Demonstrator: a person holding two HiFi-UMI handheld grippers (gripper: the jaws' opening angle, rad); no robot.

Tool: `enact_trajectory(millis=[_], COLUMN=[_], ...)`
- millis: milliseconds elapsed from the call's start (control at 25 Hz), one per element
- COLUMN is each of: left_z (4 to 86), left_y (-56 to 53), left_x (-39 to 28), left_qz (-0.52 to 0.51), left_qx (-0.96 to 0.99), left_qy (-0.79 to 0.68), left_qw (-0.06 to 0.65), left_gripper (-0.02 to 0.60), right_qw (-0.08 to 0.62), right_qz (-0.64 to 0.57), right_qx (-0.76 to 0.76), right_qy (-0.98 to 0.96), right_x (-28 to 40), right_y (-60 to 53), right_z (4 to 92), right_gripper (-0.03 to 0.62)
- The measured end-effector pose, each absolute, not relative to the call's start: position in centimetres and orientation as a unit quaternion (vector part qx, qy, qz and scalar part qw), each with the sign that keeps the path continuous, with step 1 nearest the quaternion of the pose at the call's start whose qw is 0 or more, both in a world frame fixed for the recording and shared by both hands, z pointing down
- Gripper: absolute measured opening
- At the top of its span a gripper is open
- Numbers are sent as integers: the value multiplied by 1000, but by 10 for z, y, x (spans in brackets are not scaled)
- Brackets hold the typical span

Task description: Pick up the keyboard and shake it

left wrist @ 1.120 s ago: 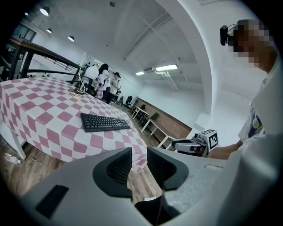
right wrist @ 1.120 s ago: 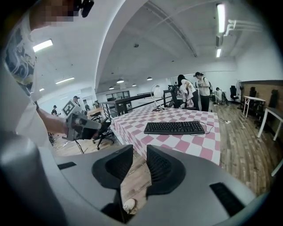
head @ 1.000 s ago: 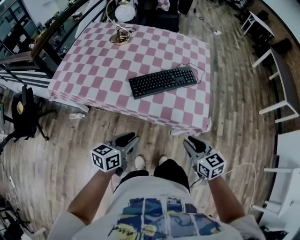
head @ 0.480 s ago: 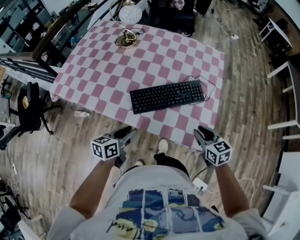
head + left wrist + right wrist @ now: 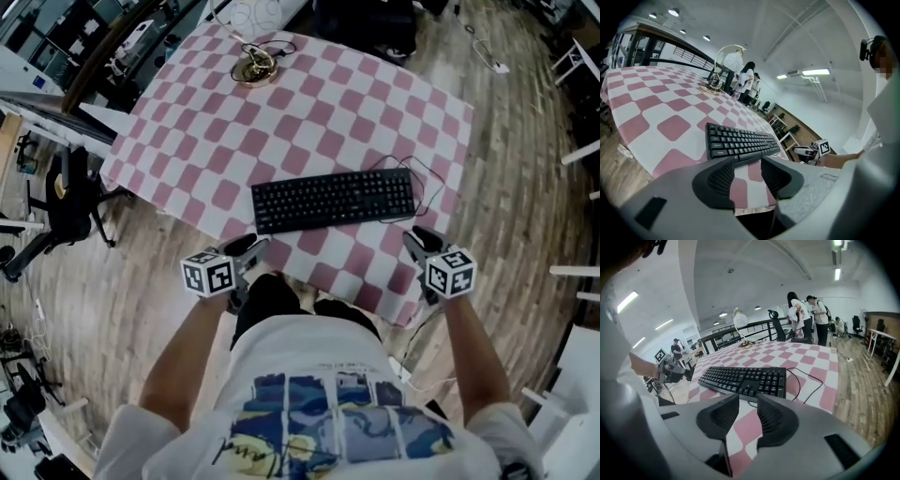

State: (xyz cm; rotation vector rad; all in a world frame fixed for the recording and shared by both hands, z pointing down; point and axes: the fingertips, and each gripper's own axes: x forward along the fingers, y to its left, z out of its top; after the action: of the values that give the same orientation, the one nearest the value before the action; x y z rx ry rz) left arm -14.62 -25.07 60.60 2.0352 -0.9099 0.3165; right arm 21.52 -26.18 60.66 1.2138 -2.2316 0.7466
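Left gripper view, keyboard near edge partly hidden behind left gripper

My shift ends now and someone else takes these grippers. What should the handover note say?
Left gripper: open, empty, jaws just been opening, short of the keyboard, near its left end.
Right gripper: open, empty, jaws just been opening too, short of its right end.
Keyboard: flat on the checked tablecloth, cable looped at its right end.
Done: no grip yet.
Left: grasp both ends, lift, shake.
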Motion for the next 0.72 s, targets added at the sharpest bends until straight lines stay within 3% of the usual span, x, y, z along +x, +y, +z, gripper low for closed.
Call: enact_trajectory(millis=[440, 720], left_z=[656, 680], left_y=[-306, -330], left_x=[-160, -175], left_qz=[151, 138], left_qx=[785, 769], left_qy=[-373, -379], left_qw=[471, 496], left_gripper=[204, 209], right_qw=[223, 197], right_qz=[381, 403], right_qx=[425, 410], right_qy=[-790, -794], right_x=[254, 252], right_y=[-346, -377], right_z=[669, 678], right_gripper=[230, 242])
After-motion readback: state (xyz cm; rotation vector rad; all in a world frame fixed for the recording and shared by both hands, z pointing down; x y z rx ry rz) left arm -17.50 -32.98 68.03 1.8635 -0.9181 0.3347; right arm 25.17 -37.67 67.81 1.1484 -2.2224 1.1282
